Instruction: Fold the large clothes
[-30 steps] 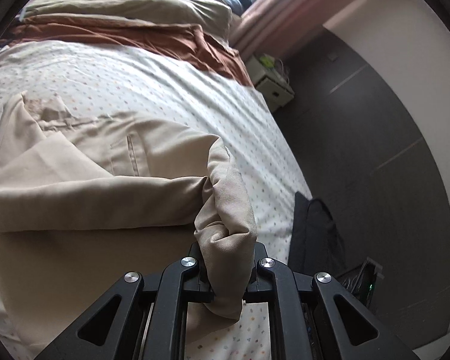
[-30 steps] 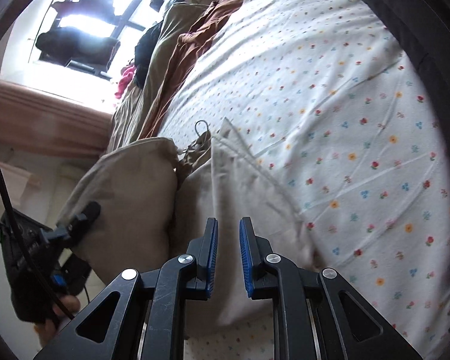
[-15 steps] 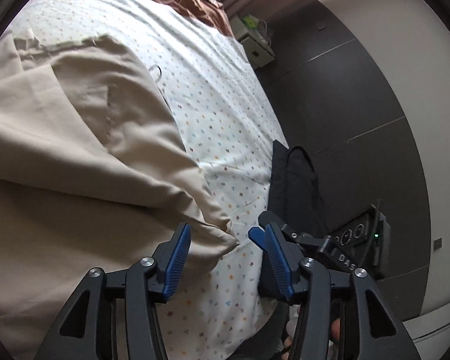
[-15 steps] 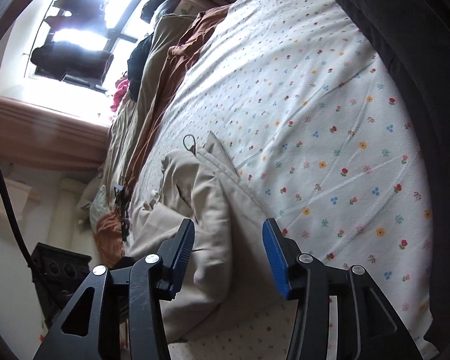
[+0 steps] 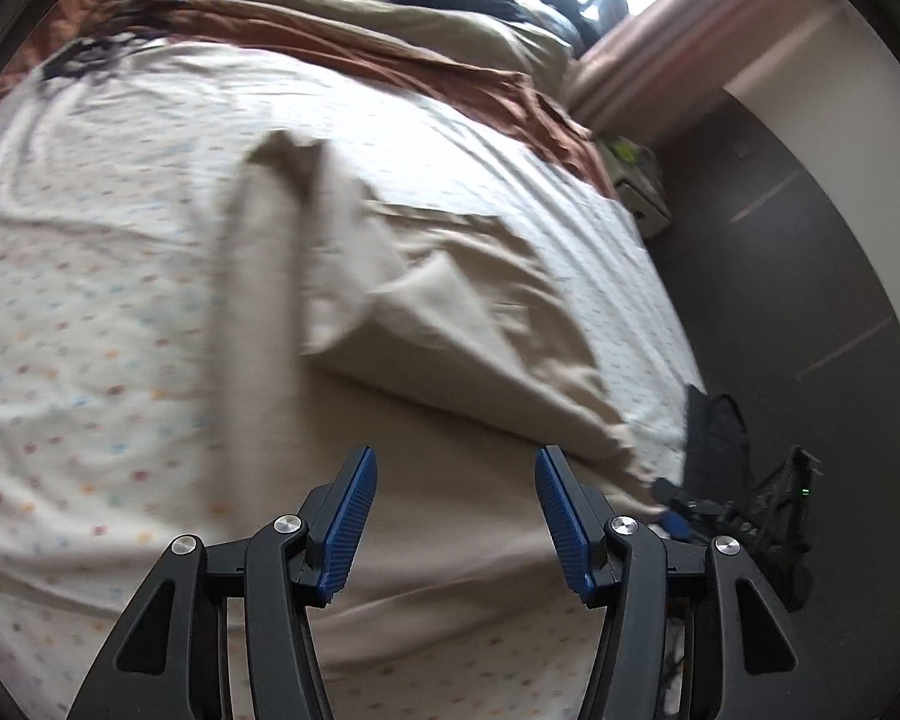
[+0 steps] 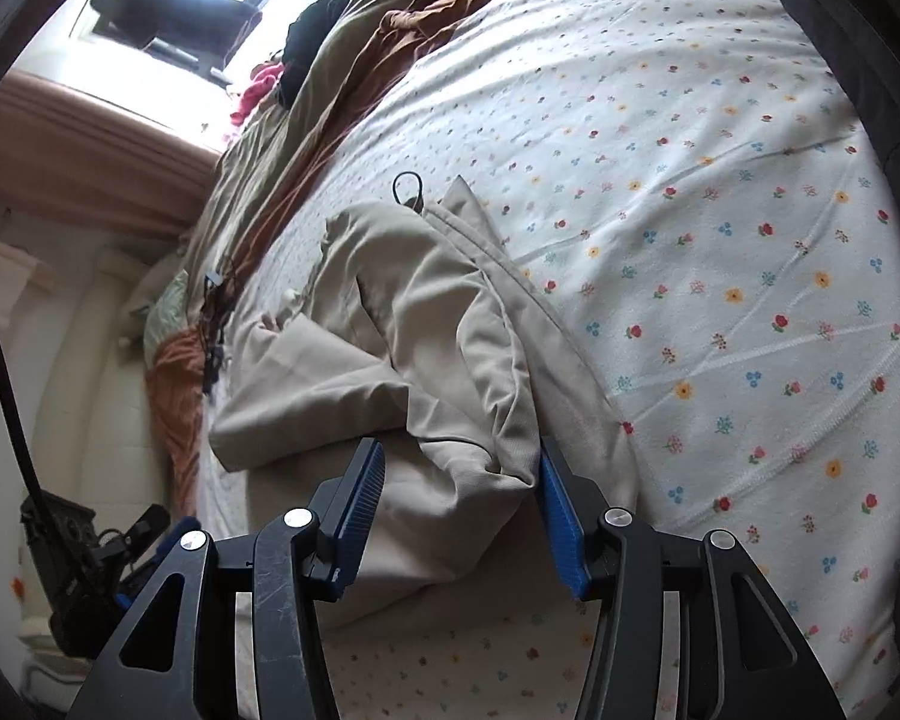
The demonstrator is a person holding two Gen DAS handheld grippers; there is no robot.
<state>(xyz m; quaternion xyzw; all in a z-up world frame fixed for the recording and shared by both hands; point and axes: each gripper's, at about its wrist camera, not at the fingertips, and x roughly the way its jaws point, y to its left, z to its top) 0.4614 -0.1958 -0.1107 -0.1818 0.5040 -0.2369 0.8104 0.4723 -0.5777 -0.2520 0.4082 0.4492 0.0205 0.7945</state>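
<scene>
Left wrist: beige garment (image 5: 450,324) partly folded on floral bedsheet (image 5: 90,312), reaching the bed's right edge | left gripper (image 5: 456,516) jaws just opened, holding nothing, above the cloth | Right wrist: right gripper (image 6: 459,507) jaws just opened; garment's bunched fold (image 6: 474,432) lies loose between them, near bed's front edge

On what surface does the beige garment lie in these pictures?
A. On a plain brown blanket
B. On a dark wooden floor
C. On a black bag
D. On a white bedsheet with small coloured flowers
D: the beige garment lies spread on the white flowered bedsheet; the brown blanket is farther up the bed, and the black bag stands beside the bed.
</scene>
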